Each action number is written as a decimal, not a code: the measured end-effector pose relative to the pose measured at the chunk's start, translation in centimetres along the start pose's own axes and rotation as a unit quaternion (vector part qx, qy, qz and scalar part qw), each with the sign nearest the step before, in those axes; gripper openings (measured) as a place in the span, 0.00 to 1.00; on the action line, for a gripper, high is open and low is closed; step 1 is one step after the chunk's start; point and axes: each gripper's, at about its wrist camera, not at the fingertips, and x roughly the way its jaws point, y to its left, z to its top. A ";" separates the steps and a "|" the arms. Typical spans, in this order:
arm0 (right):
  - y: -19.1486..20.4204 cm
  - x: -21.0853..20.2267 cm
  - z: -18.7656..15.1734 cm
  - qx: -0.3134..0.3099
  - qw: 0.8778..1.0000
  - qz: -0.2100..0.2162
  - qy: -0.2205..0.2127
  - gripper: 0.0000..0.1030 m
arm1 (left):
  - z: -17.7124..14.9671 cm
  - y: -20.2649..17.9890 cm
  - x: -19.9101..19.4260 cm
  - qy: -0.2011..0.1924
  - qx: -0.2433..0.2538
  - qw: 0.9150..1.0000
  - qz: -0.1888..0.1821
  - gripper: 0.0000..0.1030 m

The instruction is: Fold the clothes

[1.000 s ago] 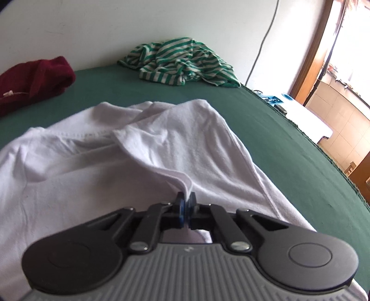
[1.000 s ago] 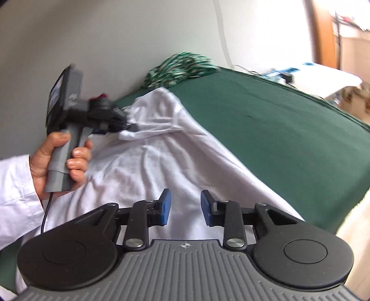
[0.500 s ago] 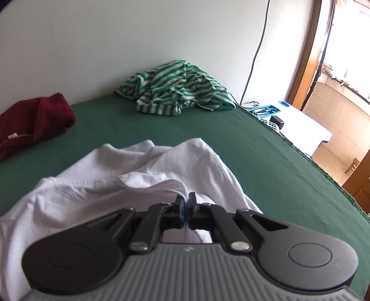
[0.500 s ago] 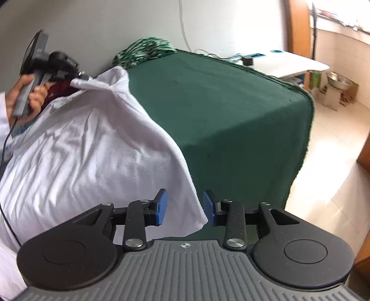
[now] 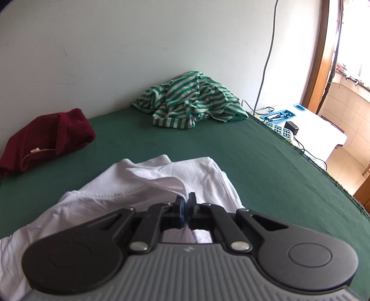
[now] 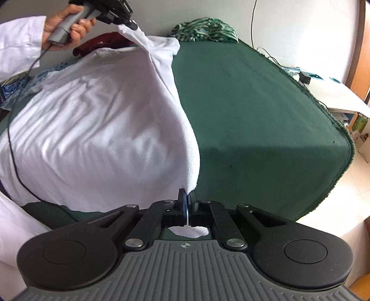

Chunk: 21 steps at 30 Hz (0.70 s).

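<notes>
Both hand-held grippers pinch the white shirt (image 6: 97,129): right one (image 6: 186,208) its near bottom corner, left one (image 6: 129,22) a far top corner. Stretched long between them, it hangs over the green bench (image 6: 254,111).

Matt white cloth shirt (image 6: 97,129), green felt-like tablecloth (image 6: 254,111)

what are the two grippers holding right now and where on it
Both hold the white shirt. The left gripper pinches a raised fold near its far end; the right gripper is shut on the near corner of its edge.
</notes>
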 end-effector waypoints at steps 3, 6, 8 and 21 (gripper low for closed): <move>1.5 -2.5 0.6 -0.009 1.000 0.016 -0.016 0.01 | 0.3 0.6 -0.3 -0.002 0.000 1.000 0.006 0.00; 3.6 -3.4 0.9 -0.021 0.999 0.041 -0.010 0.01 | 0.2 1.7 -0.5 0.000 0.000 1.000 0.013 0.00; 4.7 -3.0 0.9 -0.022 0.997 0.068 0.003 0.01 | 0.0 2.5 -0.4 0.004 -0.002 1.000 0.021 0.00; 8.5 -2.0 -0.3 0.006 0.984 0.171 0.046 0.20 | -2.4 6.7 2.4 0.047 -0.023 0.997 0.049 0.00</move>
